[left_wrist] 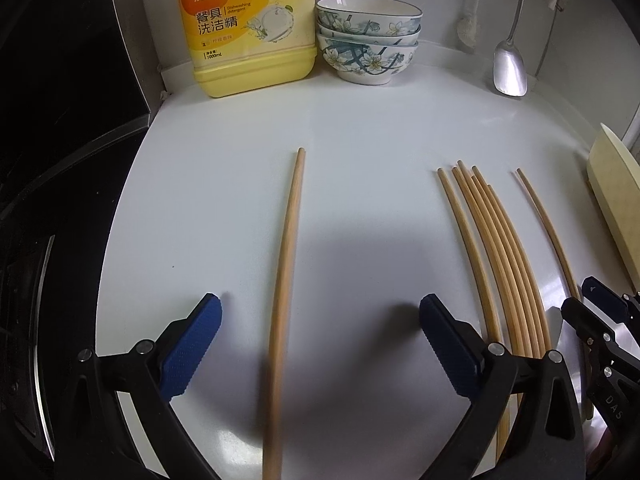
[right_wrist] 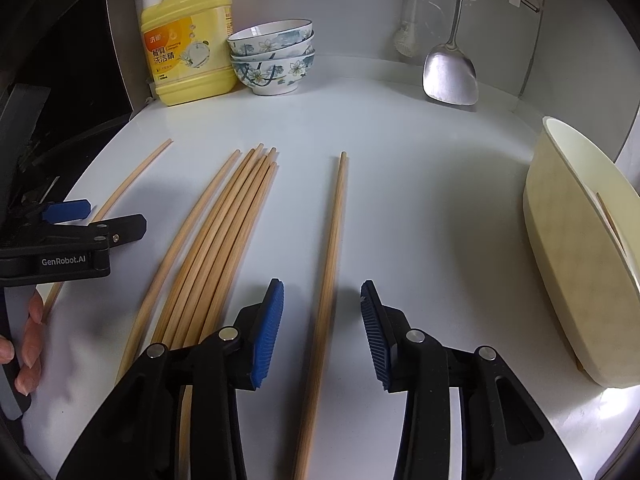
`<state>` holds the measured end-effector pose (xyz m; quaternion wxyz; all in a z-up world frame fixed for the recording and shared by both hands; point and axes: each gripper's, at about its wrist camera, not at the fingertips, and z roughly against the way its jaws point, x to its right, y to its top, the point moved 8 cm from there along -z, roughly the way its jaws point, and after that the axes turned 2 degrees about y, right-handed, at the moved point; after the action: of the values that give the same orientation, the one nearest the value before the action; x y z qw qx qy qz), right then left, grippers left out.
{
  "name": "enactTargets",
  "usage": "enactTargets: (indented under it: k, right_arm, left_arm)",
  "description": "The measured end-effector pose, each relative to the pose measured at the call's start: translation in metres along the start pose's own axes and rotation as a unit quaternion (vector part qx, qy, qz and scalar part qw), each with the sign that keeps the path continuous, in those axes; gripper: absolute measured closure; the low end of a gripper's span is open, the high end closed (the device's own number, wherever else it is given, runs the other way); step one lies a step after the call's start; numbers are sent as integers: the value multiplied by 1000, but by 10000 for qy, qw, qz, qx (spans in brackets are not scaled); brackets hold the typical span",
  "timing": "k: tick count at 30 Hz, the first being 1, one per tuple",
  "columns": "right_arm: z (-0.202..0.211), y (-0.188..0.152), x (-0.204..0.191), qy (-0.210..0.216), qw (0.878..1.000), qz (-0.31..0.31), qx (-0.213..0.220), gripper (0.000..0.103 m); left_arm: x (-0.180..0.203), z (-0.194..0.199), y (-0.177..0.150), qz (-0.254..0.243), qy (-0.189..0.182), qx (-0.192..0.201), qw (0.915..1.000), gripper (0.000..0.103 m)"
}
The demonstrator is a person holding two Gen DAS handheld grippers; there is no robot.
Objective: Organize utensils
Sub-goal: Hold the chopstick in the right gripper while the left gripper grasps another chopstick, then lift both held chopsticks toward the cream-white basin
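Note:
Wooden chopsticks lie on the white counter. In the left wrist view my left gripper (left_wrist: 320, 338) is open and straddles a single chopstick (left_wrist: 286, 264). A bundle of several chopsticks (left_wrist: 496, 256) lies to its right, and one more chopstick (left_wrist: 548, 232) lies beyond. In the right wrist view my right gripper (right_wrist: 322, 326) is open around that lone chopstick (right_wrist: 330, 264). The bundle (right_wrist: 216, 248) is to its left, and the left gripper (right_wrist: 92, 220) shows at the far left. A cream holder (right_wrist: 580, 248) lies on its side at the right with a chopstick inside.
A yellow detergent bottle (left_wrist: 248, 24) and three stacked floral bowls (left_wrist: 368, 40) stand at the back wall. A steel spatula (right_wrist: 450, 72) and a brush hang at the back right. A dark stove edge (left_wrist: 60, 120) borders the counter's left side.

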<state>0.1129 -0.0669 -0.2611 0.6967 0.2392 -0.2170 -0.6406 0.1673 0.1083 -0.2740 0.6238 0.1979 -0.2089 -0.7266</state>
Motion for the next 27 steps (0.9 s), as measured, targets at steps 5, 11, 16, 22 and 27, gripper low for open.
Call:
enactTargets:
  k: [5, 11, 16, 22, 27]
  right_arm:
    - [0, -1, -5, -25, 10000, 17, -6, 73]
    - [0, -2, -10, -46, 10000, 75, -41, 82]
    - [-1, -3, -16, -171, 9996, 214, -20, 97]
    - [2, -5, -11, -72, 9999, -90, -84, 97]
    - [15, -8, -12, 6, 9993, -338, -136, 97]
  left_arm:
    - [1, 5, 3, -102, -82, 110, 9999, 28]
    - [13, 16, -3, -311, -162, 196, 9992, 70]
    - [26, 21, -10, -563, -147, 250, 9980, 95]
    - [24, 24, -13, -514, -244, 106, 9983, 96]
    - [25, 39, -17, -474, -459, -12, 9978, 96]
